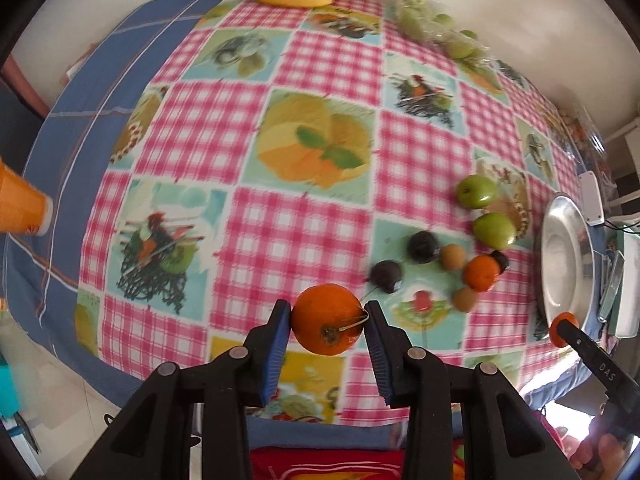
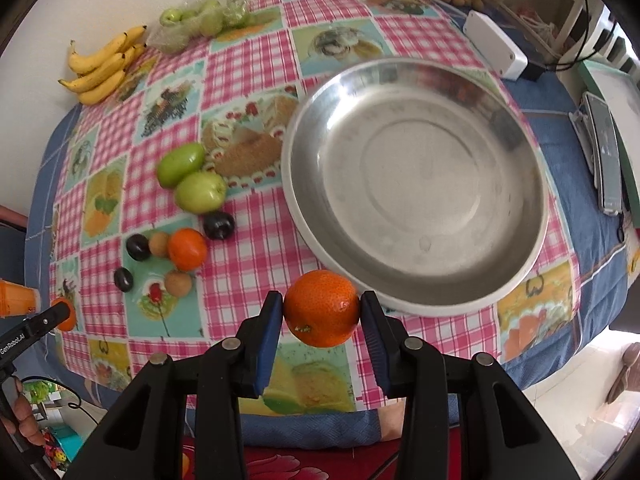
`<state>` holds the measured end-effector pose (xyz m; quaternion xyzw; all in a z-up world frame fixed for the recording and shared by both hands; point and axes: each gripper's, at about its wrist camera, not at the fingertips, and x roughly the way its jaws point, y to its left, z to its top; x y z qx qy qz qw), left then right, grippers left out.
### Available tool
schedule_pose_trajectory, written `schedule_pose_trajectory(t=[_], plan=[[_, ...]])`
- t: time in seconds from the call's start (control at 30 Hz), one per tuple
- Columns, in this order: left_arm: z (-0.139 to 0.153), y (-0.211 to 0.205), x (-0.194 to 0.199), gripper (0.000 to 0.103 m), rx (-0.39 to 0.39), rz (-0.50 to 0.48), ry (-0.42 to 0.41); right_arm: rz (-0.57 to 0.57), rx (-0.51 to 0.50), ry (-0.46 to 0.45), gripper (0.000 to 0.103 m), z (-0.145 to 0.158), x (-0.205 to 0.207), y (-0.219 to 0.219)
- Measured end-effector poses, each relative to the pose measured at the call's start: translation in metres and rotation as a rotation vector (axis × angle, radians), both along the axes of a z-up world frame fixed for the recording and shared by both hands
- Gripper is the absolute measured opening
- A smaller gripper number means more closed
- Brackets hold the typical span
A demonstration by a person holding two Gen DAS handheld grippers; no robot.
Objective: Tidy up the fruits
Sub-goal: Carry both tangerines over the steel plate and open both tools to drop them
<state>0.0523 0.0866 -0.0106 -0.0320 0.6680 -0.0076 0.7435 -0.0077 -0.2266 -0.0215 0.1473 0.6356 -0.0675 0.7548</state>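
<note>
Round table under a blue striped cloth [image 1: 60, 128], overlaid by a pink-gingham plastic cover with printed fruit panels [image 2: 248, 224]; pale wall behind, light floor tiles at the near edge. Landmark: wide shallow stainless-steel bowl [image 2: 416, 280] on the cover. Beyond the bowl, a white rectangular plastic box [image 2: 494, 42]. Far from the bowl by the wall, a bunch of yellow bananas [image 2: 102, 66] with a clear bag of green fruit [image 2: 200, 22] beside it. Just beside the bowl, two loose green apples [image 2: 200, 192]; next to them a cluster of dark plums [image 2: 218, 225], small tan round fruits [image 2: 178, 284] and one orange tangerine on the cloth [image 2: 187, 249]. Well away from the bowl, an orange plastic cup [image 1: 22, 206] lying tilted at the table edge. Left gripper [image 1: 327, 330], blue pads clamped on a stemmed orange tangerine [image 1: 326, 324], held above the cover. Right gripper [image 2: 322, 314] clamped on a second orange tangerine [image 2: 322, 308], just at the bowl's near rim.
</note>
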Motion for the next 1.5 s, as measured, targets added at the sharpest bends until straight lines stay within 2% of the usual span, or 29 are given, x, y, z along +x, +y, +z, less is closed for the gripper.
schedule_pose_trajectory(t=[0.33,0.93,1.13,1.27,1.5], plan=[[0.005,-0.072,0.018,0.040,-0.027,-0.095,-0.024,-0.032,-0.002,-0.011,0.041,0.001,0.020,-0.025],[-0.012,-0.217,0.039,0.040,-0.087,-0.310,-0.066,-0.208,-0.068,-0.056,0.042,-0.014,0.033,-0.087],[-0.019,-0.259,0.040,0.040,-0.102,-0.362,-0.082,-0.219,-0.090,-0.077,0.042,-0.010,0.034,-0.100],[-0.030,-0.280,0.037,0.040,-0.097,-0.393,-0.074,-0.223,-0.091,-0.052,0.042,-0.019,0.033,-0.103],[-0.045,-0.288,0.035,0.040,-0.092,-0.403,-0.057,-0.229,-0.058,0.001,0.042,-0.038,0.033,-0.106]])
